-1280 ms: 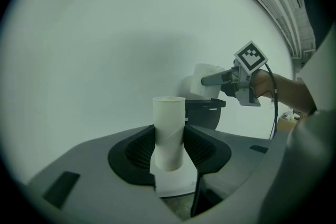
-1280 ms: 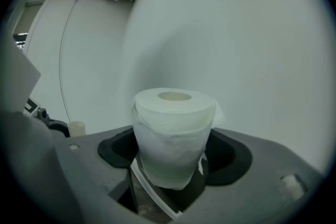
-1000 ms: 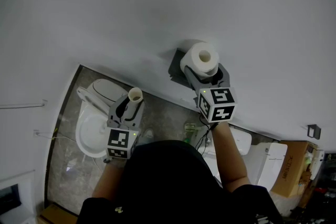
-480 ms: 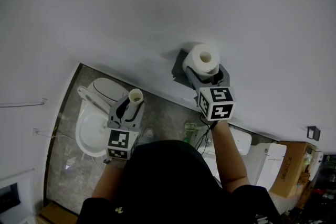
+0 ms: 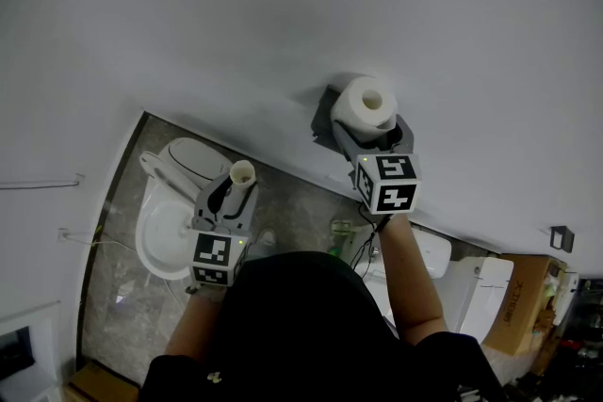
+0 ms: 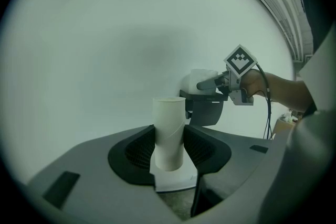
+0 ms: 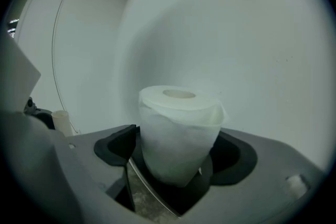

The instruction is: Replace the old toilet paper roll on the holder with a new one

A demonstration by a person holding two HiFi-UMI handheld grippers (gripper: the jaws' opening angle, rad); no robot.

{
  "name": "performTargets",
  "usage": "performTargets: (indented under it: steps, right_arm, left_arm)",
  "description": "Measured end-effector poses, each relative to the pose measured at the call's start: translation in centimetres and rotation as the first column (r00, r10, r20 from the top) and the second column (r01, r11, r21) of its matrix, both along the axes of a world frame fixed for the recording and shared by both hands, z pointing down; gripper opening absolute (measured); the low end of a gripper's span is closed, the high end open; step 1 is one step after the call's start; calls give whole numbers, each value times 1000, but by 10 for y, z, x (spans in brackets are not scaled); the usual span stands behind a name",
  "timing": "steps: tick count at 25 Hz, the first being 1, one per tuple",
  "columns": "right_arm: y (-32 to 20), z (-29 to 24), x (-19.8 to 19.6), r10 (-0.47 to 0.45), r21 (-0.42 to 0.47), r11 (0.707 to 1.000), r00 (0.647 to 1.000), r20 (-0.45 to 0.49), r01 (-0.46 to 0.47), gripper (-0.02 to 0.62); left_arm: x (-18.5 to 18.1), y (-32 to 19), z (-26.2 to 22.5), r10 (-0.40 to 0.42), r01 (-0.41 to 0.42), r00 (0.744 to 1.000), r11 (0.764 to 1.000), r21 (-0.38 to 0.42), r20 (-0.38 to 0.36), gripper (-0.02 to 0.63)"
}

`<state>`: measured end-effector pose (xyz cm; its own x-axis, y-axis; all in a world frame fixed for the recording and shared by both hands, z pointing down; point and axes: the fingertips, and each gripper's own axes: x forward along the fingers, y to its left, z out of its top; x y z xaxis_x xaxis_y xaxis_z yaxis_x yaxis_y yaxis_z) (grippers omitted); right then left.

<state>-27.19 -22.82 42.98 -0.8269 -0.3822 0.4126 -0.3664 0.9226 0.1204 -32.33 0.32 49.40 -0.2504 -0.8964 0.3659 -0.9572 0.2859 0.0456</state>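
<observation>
This is looking like a toilet room, with a white toilet [image 5: 168, 226] standing on a grey mottled stone floor [image 5: 292, 202], a dark holder [image 5: 325, 120] hanging on the plain white wall [image 5: 283, 5] and a full toilet paper roll [image 5: 365, 104] sitting at that holder.

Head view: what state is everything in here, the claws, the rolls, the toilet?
Left claw: shut on the tube.
Tube: empty, upright.
Right claw: open, jaws have just been opening, with the roll between them.
Roll: full, upright on the holder.
Toilet: lid looks raised.
</observation>
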Motion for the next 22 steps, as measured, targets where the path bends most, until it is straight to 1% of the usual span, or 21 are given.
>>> performTargets:
  steps: [6, 11, 16, 19, 22]
  right_arm:
    - [3, -10, 13, 15, -14, 1000, 999, 28, -15, 428]
    - [8, -25, 31, 27, -8, 1000, 997, 70, -27, 428]
    - [7, -40, 63, 51, -3, 999, 991, 122, -51, 426]
    - [9, -47, 87, 69, -6, 998, 986, 152, -68, 425]
    - [8, -50, 114, 93, -11, 996, 981, 168, -93, 388]
  left_arm:
    - [4, 2, -1, 6, -6, 1000, 1000, 1, 1, 181]
    - [12, -2, -5, 38, -38, 999, 999, 1, 7, 181]
    - [27, -15, -12, 72, -72, 997, 997, -1, 15, 181]
    - [43, -23, -14, 116, -117, 993, 993, 6, 17, 181]
    - [59, -34, -16, 151, -152, 988, 988, 16, 16, 181]
